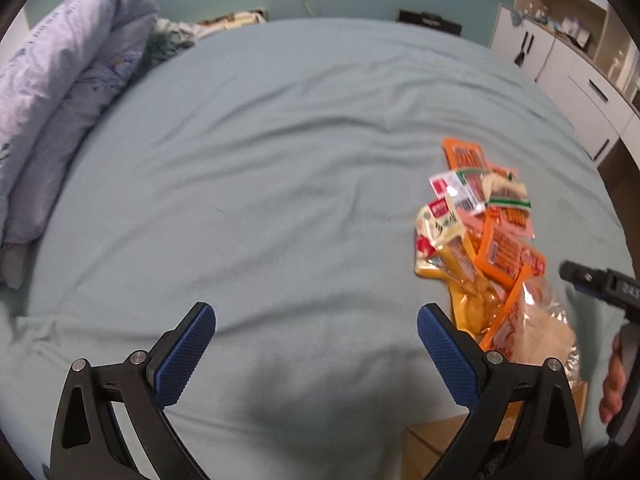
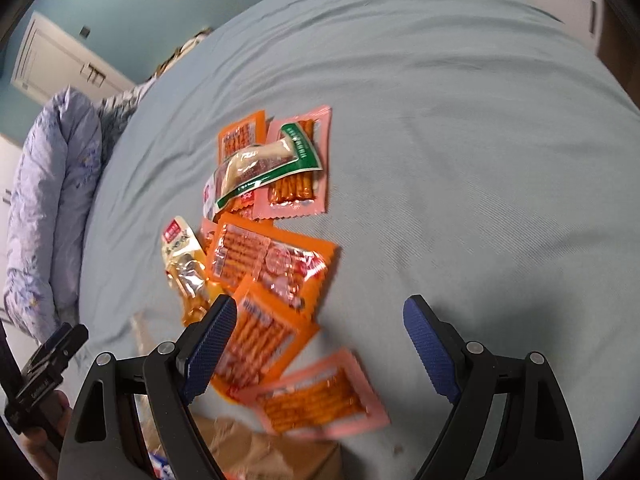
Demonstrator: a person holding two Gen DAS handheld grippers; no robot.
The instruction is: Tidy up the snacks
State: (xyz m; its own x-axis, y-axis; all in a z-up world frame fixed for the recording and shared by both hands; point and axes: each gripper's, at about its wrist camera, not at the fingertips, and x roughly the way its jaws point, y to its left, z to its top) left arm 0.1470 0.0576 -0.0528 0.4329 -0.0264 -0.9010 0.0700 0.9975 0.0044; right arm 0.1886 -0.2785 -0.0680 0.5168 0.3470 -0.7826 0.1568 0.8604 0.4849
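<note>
A pile of snack packets point(image 2: 272, 260) lies on the pale blue bed sheet point(image 2: 460, 160): orange and pink stick-snack packets, a green-edged packet point(image 2: 264, 164) and a yellow one point(image 2: 184, 264). My right gripper point(image 2: 320, 308) hangs open just above the near end of the pile, its left finger over an orange packet point(image 2: 260, 340). A pink packet point(image 2: 320, 396) lies below, between the fingers. My left gripper point(image 1: 316, 316) is wide open over bare sheet, left of the pile point(image 1: 492, 240). Nothing is held. A clear plastic bag point(image 1: 548, 328) sits at the pile's near end.
A brown cardboard box point(image 1: 436, 440) sits at the near edge of the bed, below both grippers. A folded lilac quilt point(image 1: 60, 92) lies along the bed's left side. White cabinets point(image 1: 560, 52) stand at the right. A hand point(image 1: 614, 384) holds the right gripper's handle.
</note>
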